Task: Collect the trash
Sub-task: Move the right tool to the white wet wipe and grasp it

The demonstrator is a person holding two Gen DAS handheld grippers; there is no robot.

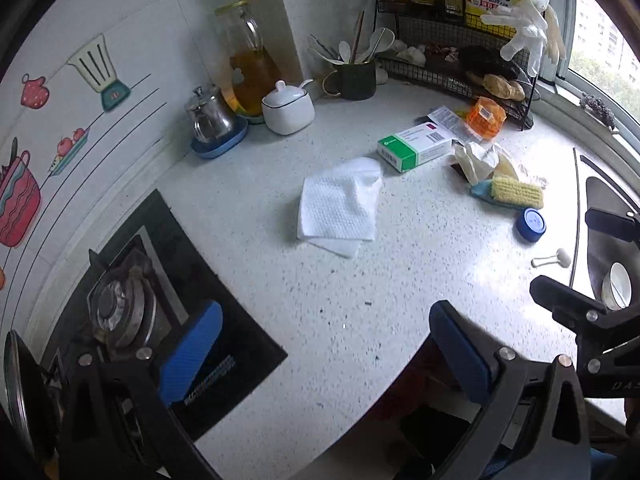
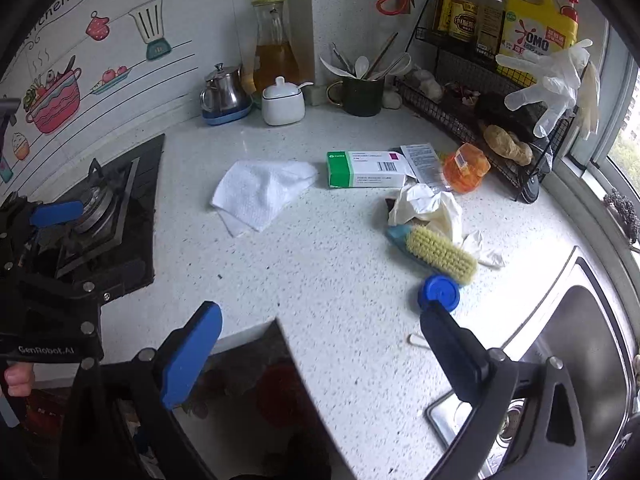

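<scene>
White-speckled stone forms the countertop (image 1: 360, 280) under both tools. The left gripper (image 1: 324, 344) hangs above its near edge with blue-padded jaws spread wide and nothing between them; the gas burner (image 1: 120, 312) sits just beyond its left finger. The right gripper (image 2: 320, 344) is likewise wide apart and empty, over the counter's front corner, with the steel sink (image 2: 580, 340) past its right finger.

Straight ahead of both tools lies a white paper towel (image 1: 340, 208), partly folded over itself. Farther ahead and to the right of it lies a green-and-white medicine box (image 2: 368, 168), with a printed leaflet (image 2: 424, 164) and an orange plastic wrapper (image 2: 466, 168) beside its far end. Nearer than the box sits a crumpled white tissue (image 2: 428, 208), touching a scrub brush (image 2: 440, 252) with yellow bristles. A blue bottle cap (image 2: 440, 292) rests just ahead of the right gripper's right fingertip. A small white stick-like piece (image 1: 554, 259) lies near the sink's edge.
</scene>
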